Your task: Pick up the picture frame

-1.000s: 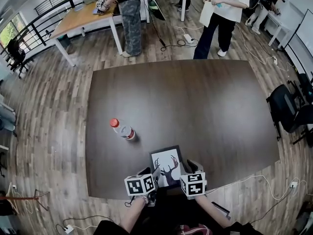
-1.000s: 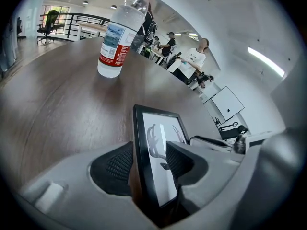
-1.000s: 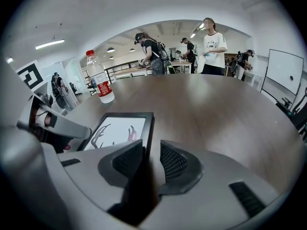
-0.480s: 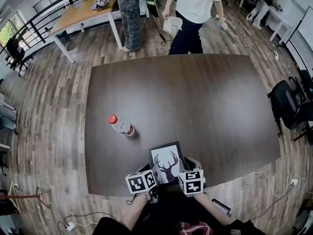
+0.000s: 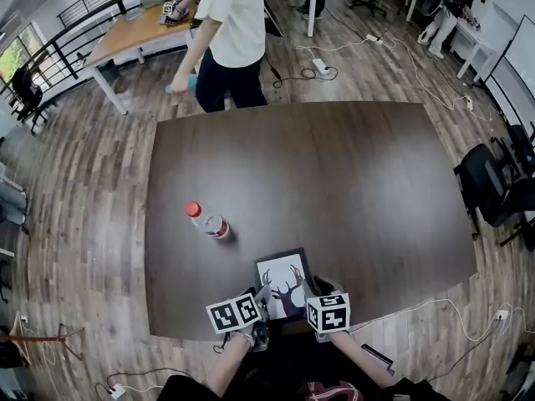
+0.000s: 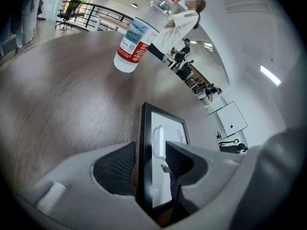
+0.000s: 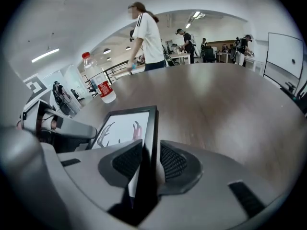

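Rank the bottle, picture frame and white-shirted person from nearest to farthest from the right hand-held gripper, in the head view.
1. Picture frame: between the jaws of the right hand-held gripper, which have just been opening.
2. Bottle: left part of the table.
3. Person: beyond its far edge.

An open-plan office (wood floor (image 5: 84,182)): desks (image 5: 138,30), swivel chairs (image 5: 489,186), trailing cables (image 5: 305,78).

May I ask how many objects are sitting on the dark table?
2: a bottle standing left of centre, and a frame at the near edge. The frame's near end is covered, so something small could be hidden there.
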Tool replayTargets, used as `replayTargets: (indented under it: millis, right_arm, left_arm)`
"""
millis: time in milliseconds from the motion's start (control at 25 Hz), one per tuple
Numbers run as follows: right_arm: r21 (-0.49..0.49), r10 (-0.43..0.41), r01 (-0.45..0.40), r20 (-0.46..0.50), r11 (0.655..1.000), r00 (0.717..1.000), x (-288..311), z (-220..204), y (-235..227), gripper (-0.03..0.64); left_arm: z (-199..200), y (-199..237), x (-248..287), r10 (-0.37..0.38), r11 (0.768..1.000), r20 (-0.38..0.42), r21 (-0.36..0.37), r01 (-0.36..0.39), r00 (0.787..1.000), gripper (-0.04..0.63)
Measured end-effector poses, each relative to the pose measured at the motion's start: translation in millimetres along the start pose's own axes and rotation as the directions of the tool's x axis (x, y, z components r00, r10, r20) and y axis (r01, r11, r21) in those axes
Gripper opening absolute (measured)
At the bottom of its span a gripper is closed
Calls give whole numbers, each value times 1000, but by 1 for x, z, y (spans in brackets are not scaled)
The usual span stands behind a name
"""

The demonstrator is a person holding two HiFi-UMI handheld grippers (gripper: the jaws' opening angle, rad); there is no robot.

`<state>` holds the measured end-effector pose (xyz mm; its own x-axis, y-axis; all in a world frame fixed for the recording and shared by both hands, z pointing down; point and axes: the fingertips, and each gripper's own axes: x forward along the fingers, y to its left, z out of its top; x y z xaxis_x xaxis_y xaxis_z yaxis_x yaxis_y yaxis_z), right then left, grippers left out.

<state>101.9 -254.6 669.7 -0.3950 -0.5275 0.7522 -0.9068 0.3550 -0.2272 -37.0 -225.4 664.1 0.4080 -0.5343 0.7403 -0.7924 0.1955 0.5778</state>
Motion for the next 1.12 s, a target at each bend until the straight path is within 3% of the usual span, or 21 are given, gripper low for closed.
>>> replayTargets:
  millis: [120, 240, 560, 1120]
  right_arm:
    - [-32, -10, 10, -4, 999, 1000, 0, 1, 4, 77]
    - [-26, -7, 6, -8, 1000, 1000, 0, 1, 6, 77]
    - [-27, 1, -1, -10, 1000, 1000, 0, 1, 8, 71]
    - [-30, 4, -4, 0, 1000, 1000, -3, 2, 12, 71]
  left_arm:
    - [-1, 2, 0, 47, 997, -27, 63, -46, 998, 193]
    - [-2, 9, -1, 109, 988, -41, 114, -104, 993, 109]
    - [-2, 10, -1, 108, 992, -20, 64, -107, 994, 84]
    - [-3, 11, -5, 127, 989, -12, 74, -126, 992, 77]
